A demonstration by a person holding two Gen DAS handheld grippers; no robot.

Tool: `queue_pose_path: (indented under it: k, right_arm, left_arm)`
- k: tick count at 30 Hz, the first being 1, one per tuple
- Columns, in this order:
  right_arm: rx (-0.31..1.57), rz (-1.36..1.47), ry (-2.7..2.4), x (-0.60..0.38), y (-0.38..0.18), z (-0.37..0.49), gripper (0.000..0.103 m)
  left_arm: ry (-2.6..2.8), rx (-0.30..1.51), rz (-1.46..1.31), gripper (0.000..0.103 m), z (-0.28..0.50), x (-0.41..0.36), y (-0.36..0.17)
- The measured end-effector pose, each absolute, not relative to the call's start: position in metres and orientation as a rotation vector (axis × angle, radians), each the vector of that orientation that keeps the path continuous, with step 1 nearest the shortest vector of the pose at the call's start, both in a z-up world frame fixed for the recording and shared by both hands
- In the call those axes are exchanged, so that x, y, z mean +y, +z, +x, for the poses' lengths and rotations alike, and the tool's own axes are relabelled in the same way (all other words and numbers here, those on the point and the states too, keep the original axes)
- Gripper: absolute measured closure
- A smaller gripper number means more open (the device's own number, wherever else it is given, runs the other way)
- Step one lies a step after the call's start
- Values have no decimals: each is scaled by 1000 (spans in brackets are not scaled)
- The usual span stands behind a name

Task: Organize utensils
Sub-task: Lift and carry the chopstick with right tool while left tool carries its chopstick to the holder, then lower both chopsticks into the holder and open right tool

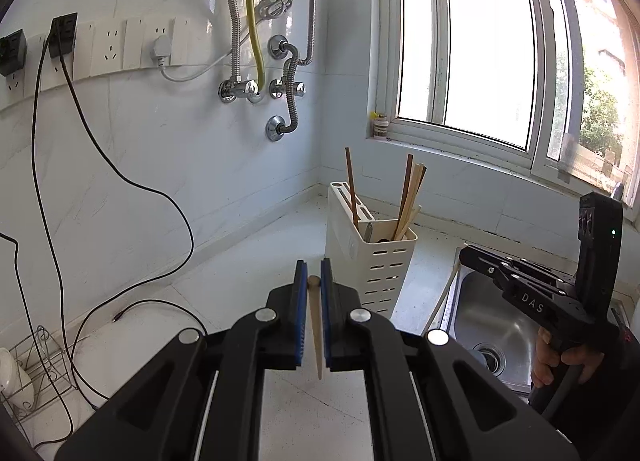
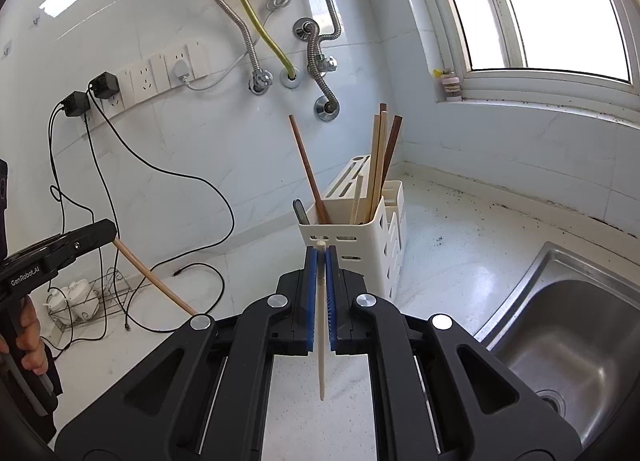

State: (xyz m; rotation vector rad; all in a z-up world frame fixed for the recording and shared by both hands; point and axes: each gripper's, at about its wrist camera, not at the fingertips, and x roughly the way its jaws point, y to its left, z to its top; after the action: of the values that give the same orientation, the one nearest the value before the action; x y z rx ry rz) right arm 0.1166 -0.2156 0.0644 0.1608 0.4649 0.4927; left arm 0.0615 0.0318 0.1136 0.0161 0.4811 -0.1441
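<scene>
On the white counter [image 2: 460,261], a cream holder [image 2: 352,237] stands near the corner, left of the steel sink [image 2: 568,325]; nothing lies between either gripper and the holder. Behind it, the wall carries three flexible metal hoses, one yellow hose [image 2: 260,33], a strip of sockets [image 2: 160,75] with two black adapters and one white plug; black cables [image 2: 192,181] trail down across the counter; a wire rack [image 2: 86,301] with white cups sits at far left; one small jar [image 2: 451,85] stands on the window sill.

Count in the holder: two dark brown chopsticks, about three pale ones, one dark-handled utensil [image 2: 301,211]; exact tally of the pale sticks cannot be confirmed. Two more chopsticks are in the grippers.

Left gripper [image 1: 314,269]: jaws narrow, blue pads clamped on one tan chopstick [image 1: 315,325], its blunt end just past the tips; seen from the right wrist, this stick [image 2: 154,281] slants down toward the counter. Right gripper [image 2: 321,253]: jaws narrow, clamped on one white chopstick [image 2: 321,341], its top just before the holder's front wall.
</scene>
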Motion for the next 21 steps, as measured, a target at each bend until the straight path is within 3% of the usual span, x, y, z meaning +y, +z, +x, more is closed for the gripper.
queue_pose_path:
  k: [21]
  right_arm:
    - [189, 173, 537, -251, 178, 148, 99]
  left_arm:
    - [-322, 250, -109, 97, 109, 19, 221]
